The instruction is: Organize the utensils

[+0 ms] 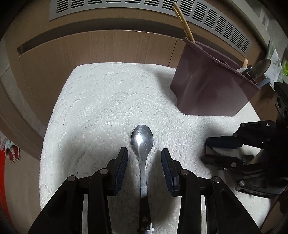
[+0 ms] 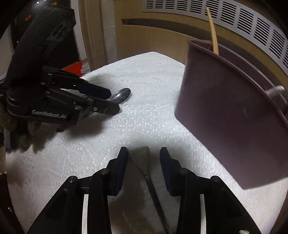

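Note:
A metal spoon (image 1: 142,139) lies on the white cloth, bowl pointing away. My left gripper (image 1: 144,154) stands open astride its neck, and neither pad touches it. In the right wrist view a small spatula (image 2: 140,156) with a flat grey head and a thin dark handle lies between the fingers of my right gripper (image 2: 143,154). That gripper is open, with gaps on both sides of the head. The purple utensil holder (image 1: 207,86) (image 2: 225,108) stands at the back right, holding chopsticks (image 1: 183,23) and other utensils. Each view shows the other gripper: left gripper (image 2: 108,100), right gripper (image 1: 212,151).
The white patterned cloth (image 1: 108,99) covers a small table. Wooden cabinet fronts (image 1: 90,43) and a grey vent grille (image 1: 207,12) rise right behind it. The floor, with something red (image 1: 5,171) on it, shows past the table's left edge.

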Available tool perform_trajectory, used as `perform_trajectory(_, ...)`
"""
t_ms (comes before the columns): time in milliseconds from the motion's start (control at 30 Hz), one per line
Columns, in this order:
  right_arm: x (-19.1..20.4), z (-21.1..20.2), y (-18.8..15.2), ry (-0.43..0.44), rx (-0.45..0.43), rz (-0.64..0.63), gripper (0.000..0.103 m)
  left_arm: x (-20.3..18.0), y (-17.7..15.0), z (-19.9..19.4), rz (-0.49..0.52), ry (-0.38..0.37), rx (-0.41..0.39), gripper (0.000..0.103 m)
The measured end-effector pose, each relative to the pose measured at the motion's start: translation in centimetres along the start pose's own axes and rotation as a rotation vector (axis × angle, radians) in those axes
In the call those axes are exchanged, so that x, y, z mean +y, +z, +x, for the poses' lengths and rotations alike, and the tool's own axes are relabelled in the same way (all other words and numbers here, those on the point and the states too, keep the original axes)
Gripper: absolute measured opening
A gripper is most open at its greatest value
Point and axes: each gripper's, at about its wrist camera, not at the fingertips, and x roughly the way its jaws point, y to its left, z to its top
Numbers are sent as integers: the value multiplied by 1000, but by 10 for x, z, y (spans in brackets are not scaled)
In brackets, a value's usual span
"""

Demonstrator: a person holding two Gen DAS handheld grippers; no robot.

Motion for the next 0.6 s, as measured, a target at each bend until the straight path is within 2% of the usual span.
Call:
perform_trajectory(100,-2,-9,-3,-19,-9,47,22,-11,2,3,16,27,-2,38)
perform_trajectory(333,-15,-73,-29,-91,-158,180,22,-31,17,15,62,151,16,38)
perform_trajectory(367,-16,-82,-32,-109,-183,199,22,-31,17,14,62,157,16,34)
perform_trajectory(400,-17,-94,-37,-132,-216,223,22,-33,15,11,57,155,11,29)
perform_trajectory(500,-14,-122,-50,-174,-284,259,22,-39,2,-11,46,114,-51,29)
perform_trajectory(600,-3,-149,-61,-196,-343,280,22,-52,-15,-58,29,39,-189,29)
